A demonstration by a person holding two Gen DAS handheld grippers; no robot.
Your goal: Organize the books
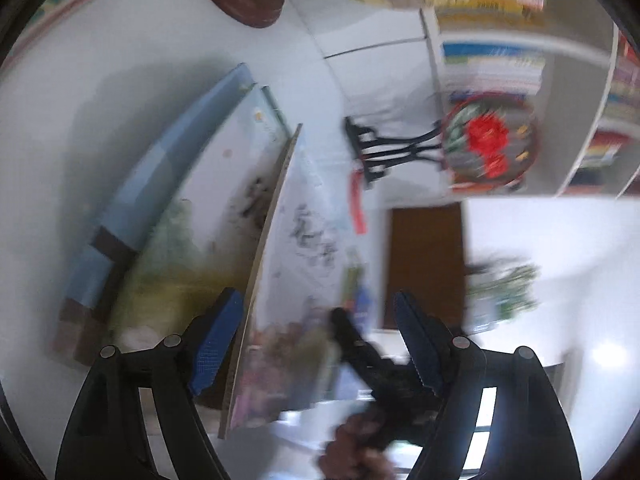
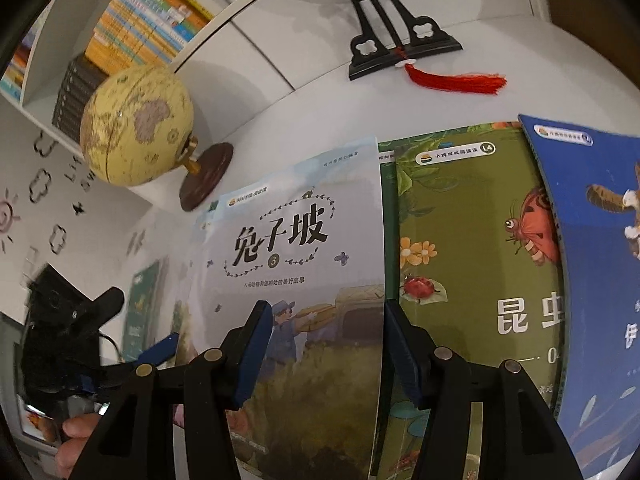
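In the left wrist view everything is smeared by blur. At the left, a blurred stack of flat books (image 1: 160, 168) lies on the white tabletop (image 1: 60, 140), its covers unreadable. Just right of it, a thin pale picture book with a black brush title (image 1: 304, 248) stands raised and edge-on. The left gripper (image 1: 316, 296) straddles its lower part with jaws wide. One blue pad sits just beside the book's back; the other is well clear. The black right gripper (image 1: 344, 320) meets the cover lower down, with a hand (image 1: 356, 452) cut off at the frame's bottom. Further right are a red round fan on a black stand (image 1: 486, 140) and a white bookshelf (image 1: 576, 80) (its spines only colour bands).

The right wrist view is sharper. A yellow globe on a brown base (image 2: 136, 128) stands at the left. In the middle, the right gripper's jaws stand narrow on the pale book. One finger lies over the cover, while the other is tucked behind its right edge, so the pinch itself is hidden. Beside it lie a green insect book (image 2: 472, 216) and, overlapping that, a dark blue book (image 2: 600, 240) cut off at the right.
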